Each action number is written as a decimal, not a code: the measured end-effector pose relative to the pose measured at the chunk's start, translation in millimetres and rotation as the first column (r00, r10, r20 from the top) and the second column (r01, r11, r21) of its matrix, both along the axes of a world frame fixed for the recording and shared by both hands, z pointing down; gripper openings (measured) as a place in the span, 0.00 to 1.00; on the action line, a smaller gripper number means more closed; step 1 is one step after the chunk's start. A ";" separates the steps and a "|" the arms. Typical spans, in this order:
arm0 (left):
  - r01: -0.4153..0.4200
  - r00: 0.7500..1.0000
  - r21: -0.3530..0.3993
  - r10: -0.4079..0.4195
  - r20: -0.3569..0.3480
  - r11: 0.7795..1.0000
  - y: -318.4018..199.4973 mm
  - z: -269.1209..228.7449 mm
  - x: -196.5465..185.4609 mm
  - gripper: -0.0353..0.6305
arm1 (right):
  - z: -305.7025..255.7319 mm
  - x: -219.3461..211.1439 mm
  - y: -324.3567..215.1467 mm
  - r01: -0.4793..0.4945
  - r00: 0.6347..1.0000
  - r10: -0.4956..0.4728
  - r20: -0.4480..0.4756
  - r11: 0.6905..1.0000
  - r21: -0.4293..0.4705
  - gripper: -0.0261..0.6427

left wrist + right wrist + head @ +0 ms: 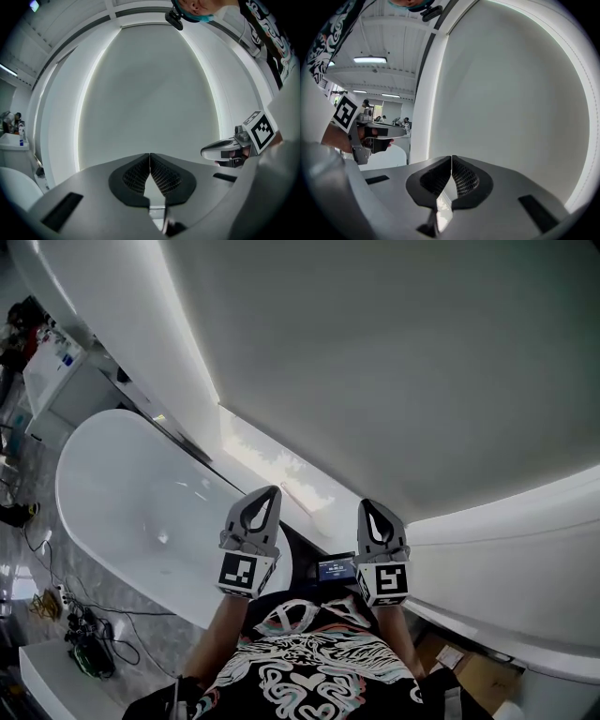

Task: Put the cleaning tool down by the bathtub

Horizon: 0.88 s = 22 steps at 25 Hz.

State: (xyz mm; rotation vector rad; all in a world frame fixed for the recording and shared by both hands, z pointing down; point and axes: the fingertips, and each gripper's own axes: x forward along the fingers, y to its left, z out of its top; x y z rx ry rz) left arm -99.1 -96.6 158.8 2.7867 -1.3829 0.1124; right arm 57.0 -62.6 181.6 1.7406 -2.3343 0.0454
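Bathtub, glossy white, oval and freestanding, sits at the head view's lower left. The left gripper is just right of it, the right gripper further right.

Left gripper view: its jaws are clenched together on nothing, facing a plain white wall.

Right gripper view: likewise clenched tight, nothing between the jaws.

A broad white wall fills the view, with tangled cables on the marbled floor.

No legible text, labels or numbers.
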 end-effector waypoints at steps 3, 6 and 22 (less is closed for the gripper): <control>0.023 1.000 0.031 -0.022 -0.010 0.999 -0.5 -7.1 -6.0 0.08 | -12.4 -6.7 -6.8 0.003 1.000 -0.003 0.004 0.999 0.034 0.08; 0.059 0.997 0.083 -0.054 -0.061 0.995 -3.1 -19.5 -12.1 0.08 | -16.8 -13.2 -8.4 0.007 1.000 -0.008 0.008 0.999 0.050 0.08; 0.043 0.999 0.027 -0.043 -0.007 0.999 -1.0 -15.7 -16.3 0.08 | -32.3 -13.3 -9.8 -0.059 0.996 0.052 0.078 0.995 0.086 0.08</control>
